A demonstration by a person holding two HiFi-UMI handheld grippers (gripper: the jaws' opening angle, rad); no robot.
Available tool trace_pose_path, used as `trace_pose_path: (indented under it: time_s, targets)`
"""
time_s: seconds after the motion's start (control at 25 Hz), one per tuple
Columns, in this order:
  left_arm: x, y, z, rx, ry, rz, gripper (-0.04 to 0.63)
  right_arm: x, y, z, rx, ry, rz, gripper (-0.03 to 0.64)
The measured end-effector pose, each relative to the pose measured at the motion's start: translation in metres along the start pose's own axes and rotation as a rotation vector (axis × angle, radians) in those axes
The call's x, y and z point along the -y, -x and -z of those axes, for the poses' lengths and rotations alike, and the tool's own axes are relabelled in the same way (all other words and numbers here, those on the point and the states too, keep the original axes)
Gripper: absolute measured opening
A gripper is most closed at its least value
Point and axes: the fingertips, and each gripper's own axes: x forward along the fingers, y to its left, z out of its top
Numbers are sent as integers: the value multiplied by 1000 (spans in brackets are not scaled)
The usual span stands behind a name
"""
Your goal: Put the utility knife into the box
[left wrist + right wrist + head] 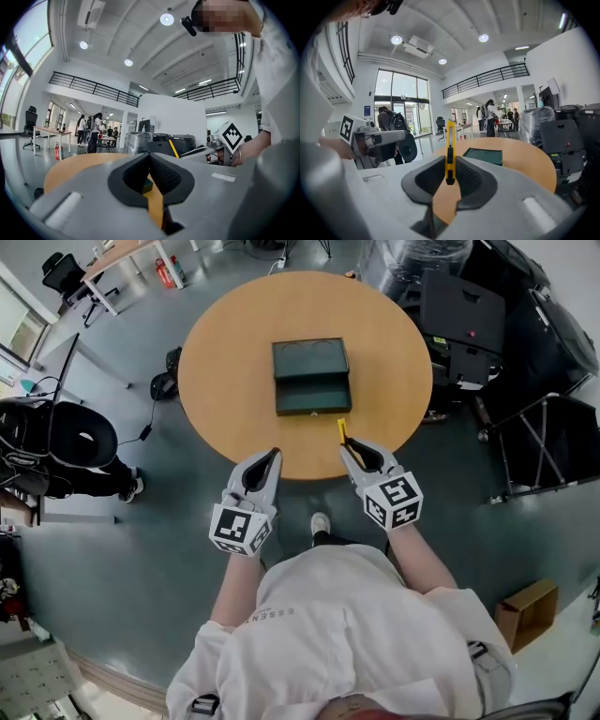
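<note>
A yellow utility knife (449, 150) stands upright between the jaws of my right gripper (449, 161), which is shut on it. From the head view the knife (342, 430) pokes forward from the right gripper (349, 448) over the near edge of the round wooden table (225, 371). A dark green open box (311, 376) lies at the table's middle, its lid flat beyond it; the right gripper view catches the box (483, 156) ahead. My left gripper (274, 457) hovers at the table's near edge, jaws together and holding nothing, seen close as the left gripper (150, 161).
A black cabinet (459, 324) and a folding stand (544, 442) sit right of the table. A black chair (66, 442) is at the left, a cardboard box (527, 612) on the floor at lower right. People stand at distant desks (91, 133).
</note>
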Motion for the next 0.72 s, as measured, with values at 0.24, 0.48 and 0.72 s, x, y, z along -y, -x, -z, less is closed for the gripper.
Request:
trace_pose_path:
  time_s: [0.24, 0.48, 0.72]
  targets:
    - [-23, -38, 9, -32, 17, -20, 8, 46, -38, 3, -66, -11, 1, 58]
    - [-44, -64, 23, -69, 50, -23, 8, 60, -74, 17, -141, -15, -18, 58]
    - [-80, -104, 25, -56, 52, 39, 8, 78, -126, 25, -208, -9, -13, 58]
